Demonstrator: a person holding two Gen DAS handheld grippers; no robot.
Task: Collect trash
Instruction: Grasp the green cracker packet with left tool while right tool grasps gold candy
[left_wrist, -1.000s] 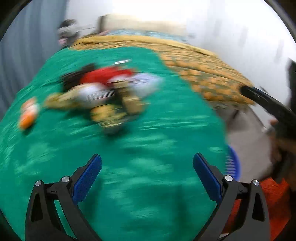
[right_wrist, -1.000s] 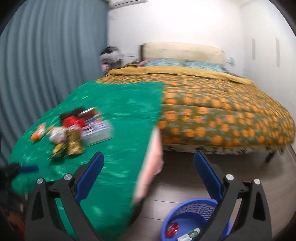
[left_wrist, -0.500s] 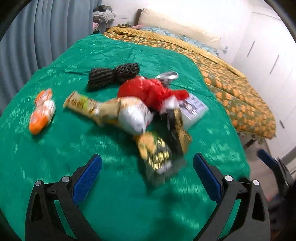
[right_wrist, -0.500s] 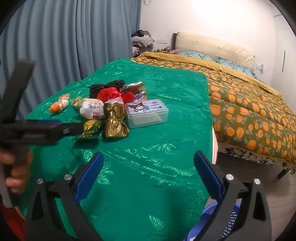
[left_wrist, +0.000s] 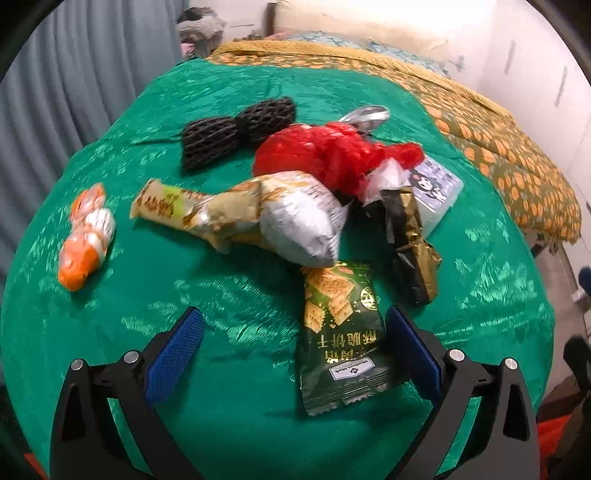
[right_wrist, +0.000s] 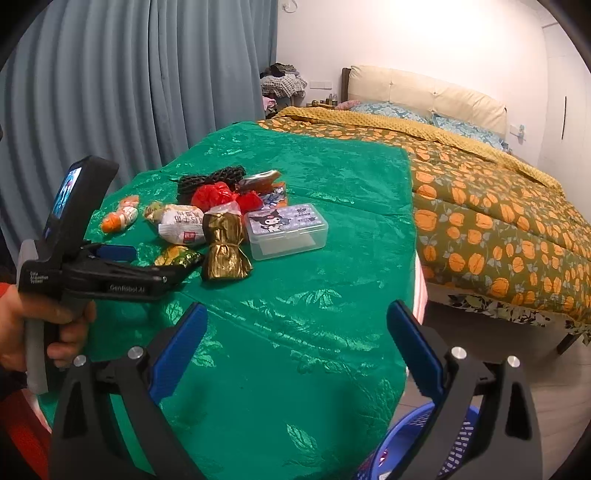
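Note:
A pile of trash lies on the green cloth (left_wrist: 240, 321). Nearest is a dark green cracker packet (left_wrist: 340, 336), which also shows in the right wrist view (right_wrist: 177, 255). Behind it are a white and gold snack bag (left_wrist: 280, 218), a gold wrapper (left_wrist: 410, 243), a red plastic bag (left_wrist: 325, 155), black netting (left_wrist: 236, 129) and an orange wrapper (left_wrist: 86, 240). My left gripper (left_wrist: 293, 350) is open, low over the cloth, with the cracker packet between its fingers. My right gripper (right_wrist: 295, 347) is open and empty above the cloth's near edge. A blue basket (right_wrist: 421, 443) stands on the floor below it.
A clear plastic box with a cartoon lid (right_wrist: 286, 230) sits at the right of the pile. A bed with an orange-patterned cover (right_wrist: 498, 206) lies to the right, grey curtains (right_wrist: 110, 92) to the left. Wooden floor (right_wrist: 561, 387) runs between the table and the bed.
My left gripper has swung in and come down close to the pile, so the cracker packet now lies between its fingers. My right gripper has turned left from the floor toward the table.

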